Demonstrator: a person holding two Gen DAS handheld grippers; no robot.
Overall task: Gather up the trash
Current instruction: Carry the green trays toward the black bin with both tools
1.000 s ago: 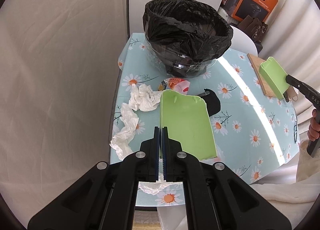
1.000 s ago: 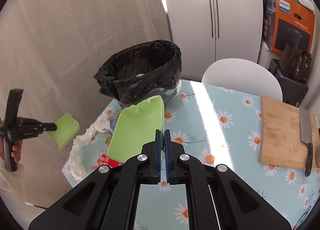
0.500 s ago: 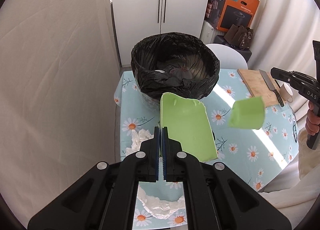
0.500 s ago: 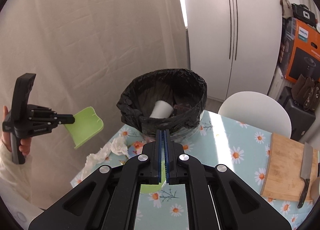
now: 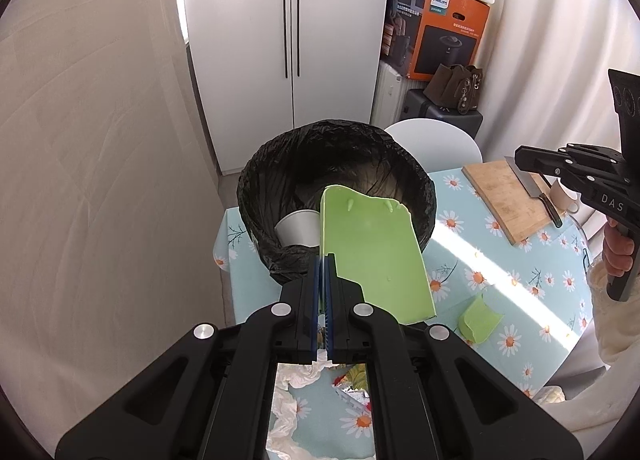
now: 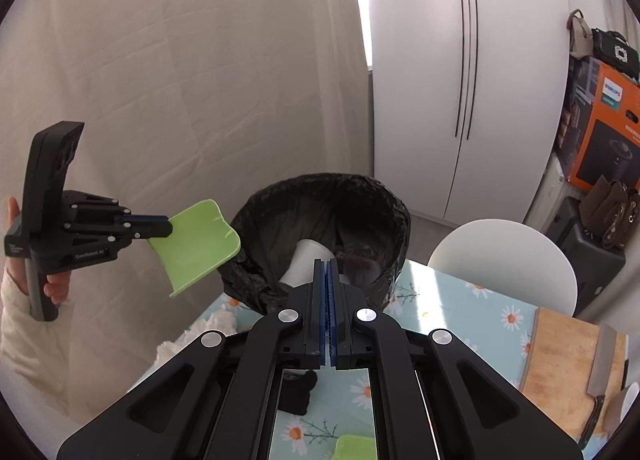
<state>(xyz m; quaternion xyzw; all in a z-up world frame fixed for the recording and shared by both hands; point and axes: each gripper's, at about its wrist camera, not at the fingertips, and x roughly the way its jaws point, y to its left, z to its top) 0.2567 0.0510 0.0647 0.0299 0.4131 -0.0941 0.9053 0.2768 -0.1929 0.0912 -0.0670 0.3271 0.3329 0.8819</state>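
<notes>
My left gripper [image 5: 323, 260] is shut on the edge of a green plastic scoop [image 5: 372, 252], held above the near rim of the black-bagged bin [image 5: 260, 187]. A white paper cup [image 5: 298, 225] lies inside the bin. My right gripper [image 6: 328, 264] is shut with nothing in it and is raised in front of the bin [image 6: 320, 195]. A second green scoop [image 5: 480, 320] lies loose on the table. Crumpled tissues [image 5: 288, 408], a red wrapper [image 5: 346, 378] and a black item [image 6: 298, 392] lie on the table below the grippers. The left gripper [image 6: 160, 225] and its scoop [image 6: 196, 248] also show in the right wrist view.
The daisy-print table [image 5: 500, 260] carries a wooden cutting board [image 5: 504, 199] with a cleaver [image 5: 534, 189] and a mug [image 5: 562, 193] at the right. A white chair [image 5: 436, 139] stands behind it, a curtain [image 5: 100, 179] hangs at the left, and a white cabinet [image 5: 292, 39] stands beyond.
Both grippers have risen above the table. The green scoop that was in the right gripper has left its jaws and now lies on the table. The left still holds its scoop.
</notes>
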